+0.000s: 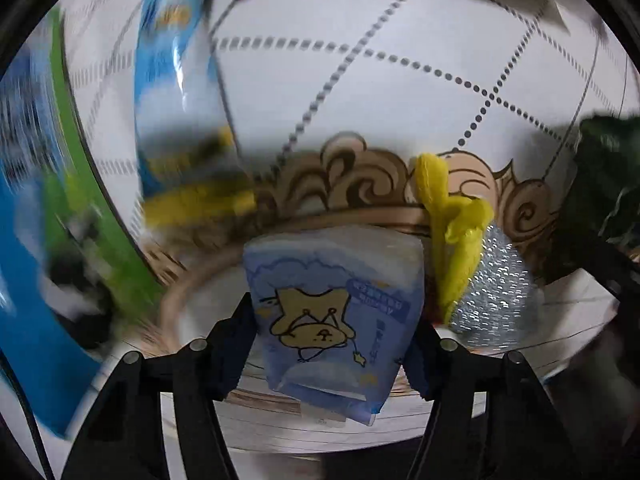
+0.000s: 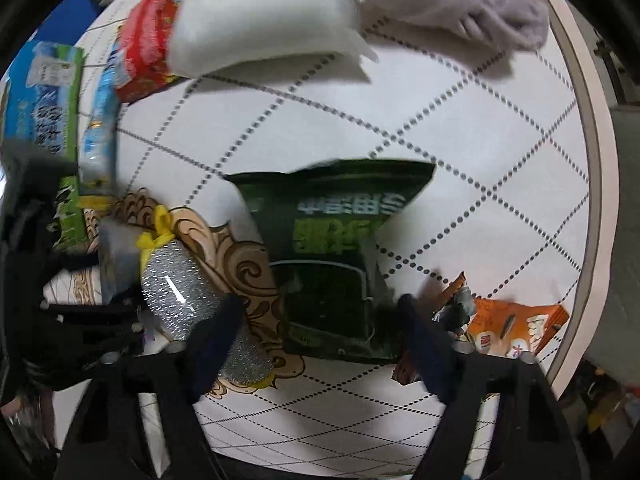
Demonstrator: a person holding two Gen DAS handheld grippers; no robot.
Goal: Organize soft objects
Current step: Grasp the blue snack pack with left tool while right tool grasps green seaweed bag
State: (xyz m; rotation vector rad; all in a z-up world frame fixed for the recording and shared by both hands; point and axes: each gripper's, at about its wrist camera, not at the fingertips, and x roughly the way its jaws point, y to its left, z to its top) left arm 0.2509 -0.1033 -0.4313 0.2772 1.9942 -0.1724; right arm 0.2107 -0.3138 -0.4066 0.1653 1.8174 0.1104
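Tissue pack (image 1: 334,316) w/ bear print was clamped in left tool (image 1: 332,344), over worktop (image 1: 400,80) edge. Right tool (image 2: 322,320) was held wide open, empty, around green pouch (image 2: 336,256).

Little here can actually be read. The dark green packet (image 2: 340,256) carries large light-green and white characters, printed upside down. The blue tissue pack (image 1: 332,316) shows a crowned bear drawing and small lettering too blurred to make out.

Two tissue packs (image 1: 334,316) (image 2: 44,92), three snack bags (image 2: 340,256) (image 2: 148,44) (image 2: 516,328), one towel (image 2: 460,4).
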